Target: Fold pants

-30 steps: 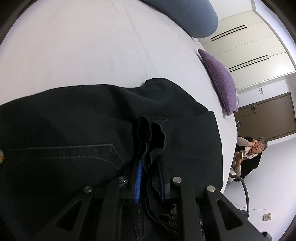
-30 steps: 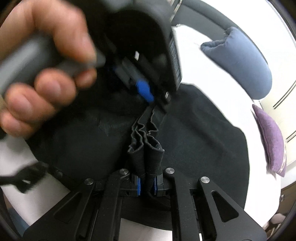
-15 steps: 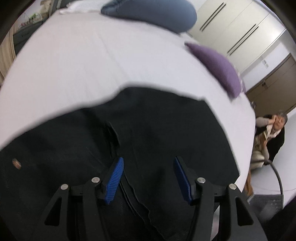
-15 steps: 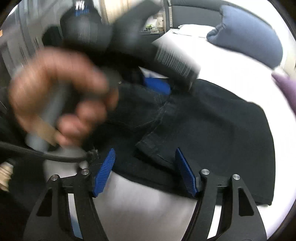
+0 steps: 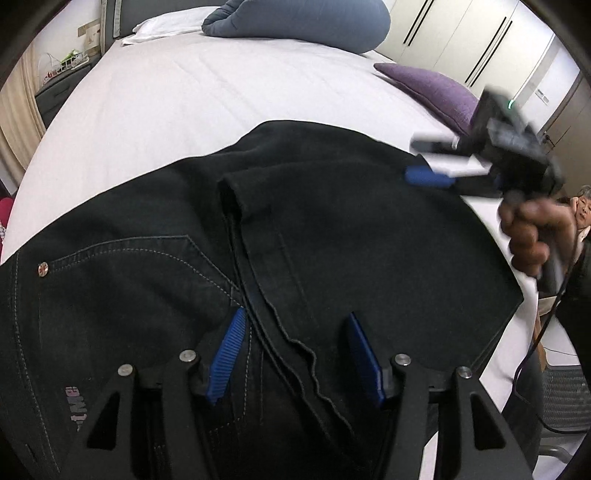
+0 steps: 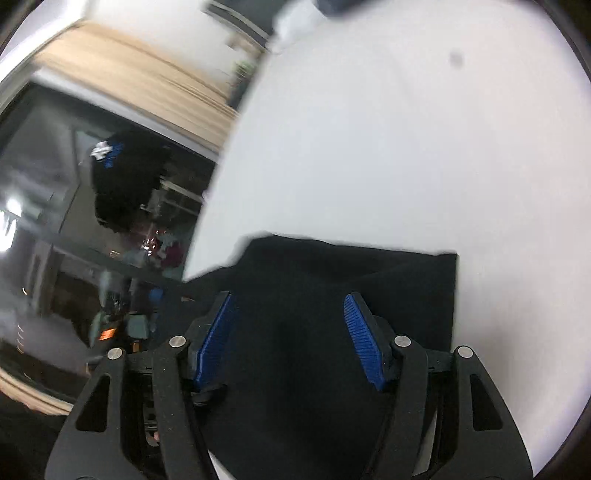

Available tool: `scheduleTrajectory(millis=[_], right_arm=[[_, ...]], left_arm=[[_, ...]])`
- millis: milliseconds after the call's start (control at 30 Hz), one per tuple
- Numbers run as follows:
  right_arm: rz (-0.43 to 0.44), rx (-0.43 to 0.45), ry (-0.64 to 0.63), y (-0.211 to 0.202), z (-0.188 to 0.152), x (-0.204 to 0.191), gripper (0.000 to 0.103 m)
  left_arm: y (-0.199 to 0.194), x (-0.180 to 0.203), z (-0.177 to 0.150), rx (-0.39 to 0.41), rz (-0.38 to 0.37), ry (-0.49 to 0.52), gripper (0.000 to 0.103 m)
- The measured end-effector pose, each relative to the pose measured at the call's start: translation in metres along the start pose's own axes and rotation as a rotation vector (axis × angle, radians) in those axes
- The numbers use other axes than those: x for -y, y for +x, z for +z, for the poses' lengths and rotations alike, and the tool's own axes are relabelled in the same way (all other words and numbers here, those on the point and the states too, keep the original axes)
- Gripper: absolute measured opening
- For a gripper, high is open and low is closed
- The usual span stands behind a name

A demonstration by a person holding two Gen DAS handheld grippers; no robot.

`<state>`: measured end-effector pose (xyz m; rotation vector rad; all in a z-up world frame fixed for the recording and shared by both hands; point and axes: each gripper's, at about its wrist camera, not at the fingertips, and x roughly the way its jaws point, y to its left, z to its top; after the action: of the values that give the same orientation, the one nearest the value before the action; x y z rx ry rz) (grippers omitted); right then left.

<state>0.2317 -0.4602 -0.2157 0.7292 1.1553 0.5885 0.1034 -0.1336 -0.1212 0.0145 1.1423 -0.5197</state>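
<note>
Left tool [image 5: 293,354]: jaws apart, nothing clamped, blue pads [image 5: 226,356] clear of the cloth below.

Pants [image 5: 332,236]: black denim, folded, lying flat on the bed directly under and ahead of the left tool. Pale topstitching curves round a pocket to the tool's left, with a copper rivet [image 5: 43,268] and a small printed label [image 5: 75,406] nearer the left edge. A wavy hem edge runs from between the jaws forward to a turned-over leg end [image 5: 236,192] just ahead.

Right tool [image 6: 290,339]: jaws closing, pads not pressing on anything; a squared corner of the pants [image 6: 369,280] lies beneath and just ahead of it. In the left wrist view it sits beyond the pants' far right edge, blurred, held by a hand [image 5: 532,236].

Bed [image 5: 192,96]: white sheet, extending beyond the pants.

Purple cushion [image 5: 432,88]: further ahead and right of the left tool.

Blue pillow [image 5: 303,20]: farthest, at the head of the bed.
</note>
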Motion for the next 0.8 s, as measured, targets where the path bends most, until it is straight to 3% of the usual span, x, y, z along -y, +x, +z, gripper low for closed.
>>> scheduleTrajectory(millis=[100,200,300,467,533,600,633,700,767,800], right_arm=[[0.048,0.044,-0.002,-0.017,-0.029,0.006,0.053],[0.055,0.016,-0.031,-0.032,-0.081,-0.002,0.053],[0.033,0.021,-0.054,-0.048,-0.13,-0.008,0.053],[-0.02,0.052,-0.04,-0.067,-0.174,-0.04,0.055],[0.061,0.107,-0.112,-0.076,-0.171,-0.068,0.055],[0.15,0.158,-0.173,-0.072,-0.154,-0.093,0.055],[0.193,0.17,-0.177,-0.066,-0.143,-0.098,0.055],[0.283,0.191,-0.135,-0.038,-0.116,-0.096,0.055],[0.245,0.151,-0.054,0.001,-0.099,-0.076,0.061],[0.148,0.105,-0.004,0.024,-0.095,-0.066,0.069]], left_arm=[[0.002,-0.006,0.003,0.003,-0.015,-0.018,0.06],[-0.004,-0.015,-0.006,0.011,-0.017,-0.015,0.06],[-0.007,-0.022,-0.008,0.017,-0.041,-0.037,0.06],[-0.036,-0.04,-0.013,0.05,-0.105,-0.13,0.06],[-0.059,-0.048,-0.023,0.101,-0.09,-0.148,0.06],[-0.088,-0.066,-0.043,0.176,-0.08,-0.208,0.07],[-0.1,-0.074,-0.05,0.202,-0.073,-0.241,0.078],[-0.125,-0.094,-0.073,0.256,-0.06,-0.322,0.08],[-0.146,-0.119,-0.096,0.303,-0.059,-0.413,0.086],[-0.156,-0.132,-0.109,0.325,-0.053,-0.466,0.089]])
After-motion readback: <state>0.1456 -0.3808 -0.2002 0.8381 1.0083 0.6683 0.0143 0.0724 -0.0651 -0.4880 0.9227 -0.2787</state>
